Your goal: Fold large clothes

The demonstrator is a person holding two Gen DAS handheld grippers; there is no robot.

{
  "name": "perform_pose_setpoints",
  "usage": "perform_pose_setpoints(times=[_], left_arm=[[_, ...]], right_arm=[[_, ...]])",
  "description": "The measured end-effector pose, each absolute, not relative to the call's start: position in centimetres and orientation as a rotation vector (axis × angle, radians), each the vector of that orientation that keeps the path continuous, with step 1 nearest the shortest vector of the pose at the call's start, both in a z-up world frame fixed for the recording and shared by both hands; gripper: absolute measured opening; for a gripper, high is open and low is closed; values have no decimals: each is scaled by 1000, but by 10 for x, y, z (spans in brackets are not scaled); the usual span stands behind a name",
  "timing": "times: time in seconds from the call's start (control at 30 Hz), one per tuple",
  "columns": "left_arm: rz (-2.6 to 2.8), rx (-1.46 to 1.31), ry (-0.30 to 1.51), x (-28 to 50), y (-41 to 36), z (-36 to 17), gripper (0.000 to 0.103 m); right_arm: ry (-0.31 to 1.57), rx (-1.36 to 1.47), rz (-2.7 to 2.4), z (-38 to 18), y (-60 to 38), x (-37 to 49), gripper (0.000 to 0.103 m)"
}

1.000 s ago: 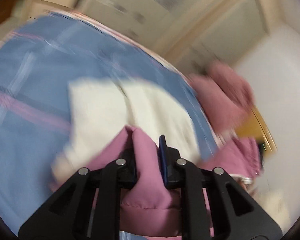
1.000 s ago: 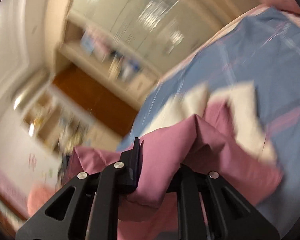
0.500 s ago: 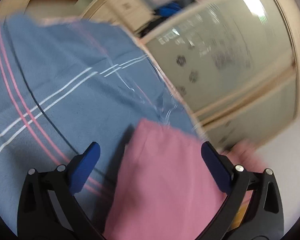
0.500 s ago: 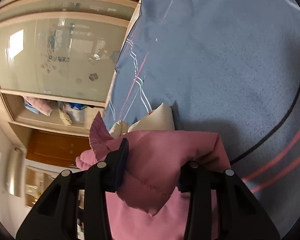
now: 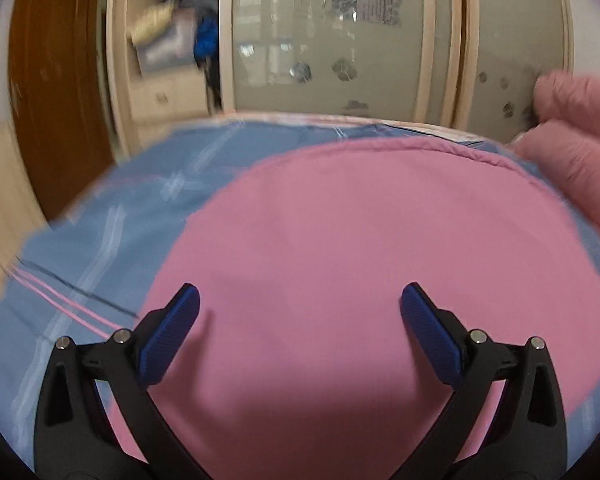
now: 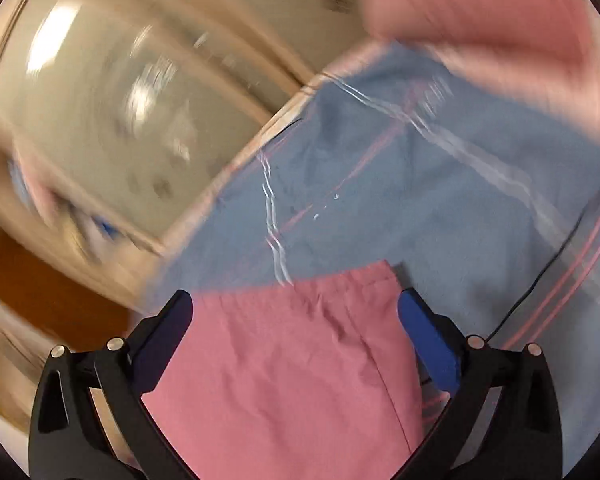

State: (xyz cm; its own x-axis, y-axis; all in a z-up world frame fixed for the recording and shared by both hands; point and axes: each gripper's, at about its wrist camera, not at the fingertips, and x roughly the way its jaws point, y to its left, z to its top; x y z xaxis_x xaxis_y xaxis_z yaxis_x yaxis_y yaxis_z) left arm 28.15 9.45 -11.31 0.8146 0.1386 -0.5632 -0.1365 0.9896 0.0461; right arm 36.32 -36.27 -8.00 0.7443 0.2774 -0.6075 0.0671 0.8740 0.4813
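A large pink garment lies spread flat on the blue plaid bed sheet. My left gripper hovers over its near part, open wide, and the blue pads touch nothing. In the right wrist view a corner of the same pink garment lies on the sheet between the fingers of my right gripper. Its jaws are opening, and the pads stand clear of the cloth on both sides. The garment's near edge is hidden under both grippers.
Pink bedding is piled at the bed's right end and shows again as pink bedding in the right wrist view. Beyond the bed stand a wardrobe with frosted sliding doors, an open shelf of clutter and a brown wooden door.
Both grippers were shut on bunched pink cloth and have let it go, the left first. The garment now lies flat on the sheet, covering the cream cloth seen before.
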Motion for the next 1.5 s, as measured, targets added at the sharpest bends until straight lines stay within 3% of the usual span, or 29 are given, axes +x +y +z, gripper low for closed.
perform_pose_setpoints(times=[0.13,0.3,0.4,0.6,0.87,1.07,1.23,1.5], left_arm=[[180,80,599,275,78,-113,101],[172,88,651,280,80,-124,96],[161,55,713,294,96,-137,96],[146,-32,771,315,124,-153,96],[89,-40,720,290,120,-135,95],[31,40,663,257,103,-126,95],[-7,52,682,255,93,-133,95],[10,88,711,264,91,-151,96]], right_arm=[[724,189,215,-69,-242,354,100],[805,-160,248,-105,-134,373,96],[871,-131,194,-132,-139,405,102],[955,137,143,-152,-202,448,102],[754,14,31,-107,-197,382,102],[824,-144,149,-118,-162,315,102],[954,-114,141,-158,-161,338,102],[964,-123,105,-180,-149,382,102]])
